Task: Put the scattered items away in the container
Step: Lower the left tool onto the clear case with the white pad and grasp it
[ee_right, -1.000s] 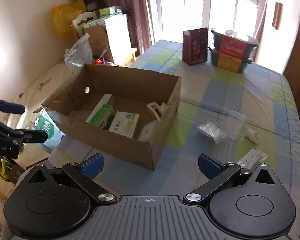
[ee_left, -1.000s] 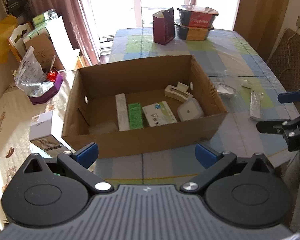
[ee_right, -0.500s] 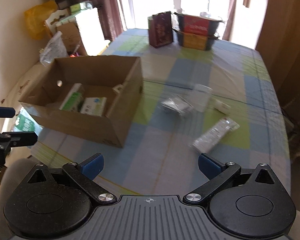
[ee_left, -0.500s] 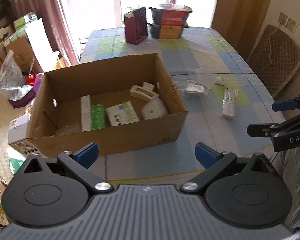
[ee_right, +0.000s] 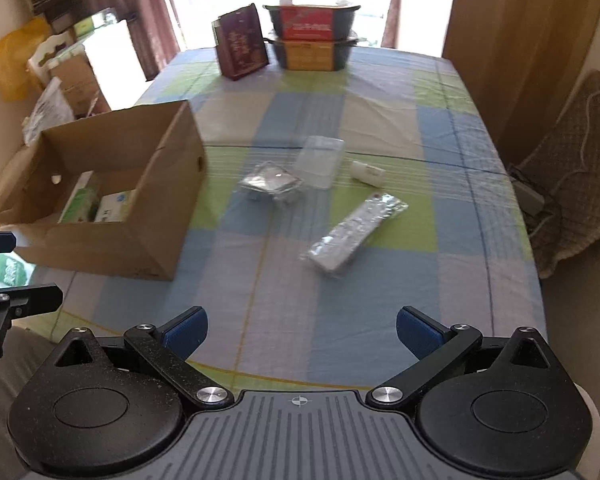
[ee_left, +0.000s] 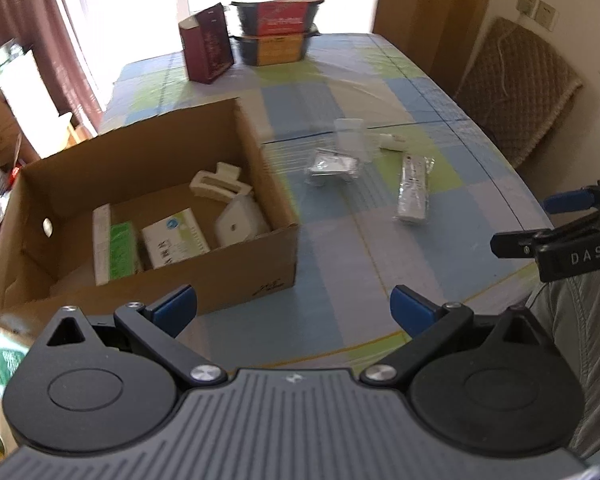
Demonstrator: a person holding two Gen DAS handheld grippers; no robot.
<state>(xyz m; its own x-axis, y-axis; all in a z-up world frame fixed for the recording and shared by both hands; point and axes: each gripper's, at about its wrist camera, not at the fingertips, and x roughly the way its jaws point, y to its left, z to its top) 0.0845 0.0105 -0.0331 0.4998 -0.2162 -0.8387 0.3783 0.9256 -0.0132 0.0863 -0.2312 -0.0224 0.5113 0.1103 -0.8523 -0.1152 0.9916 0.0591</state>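
The cardboard box [ee_left: 148, 216] sits open on the left part of the checked tablecloth [ee_right: 380, 300]. Inside it, from left to right, lie a long white-and-green carton [ee_left: 114, 248], a white carton with green print too blurred to read [ee_left: 174, 242], a white square case [ee_left: 242, 224] and a white hair claw [ee_left: 220, 186].

Right of the box, still loose on the cloth, are a crinkled foil packet [ee_right: 272, 184], a clear plastic case [ee_right: 318, 156] just behind it, a small white tube [ee_right: 366, 172] and, nearer the camera, a remote control in a plastic sleeve [ee_right: 352, 232].

Beyond the box stand a maroon carton [ee_right: 242, 42] and two stacked pots [ee_right: 312, 36] with red and orange labels.

The left gripper [ee_left: 294, 308] hovers low before the box's right front corner, jaws spread wide and empty. The right gripper [ee_right: 302, 334], marked "DAS", is level, well right of the box, likewise spread and empty.
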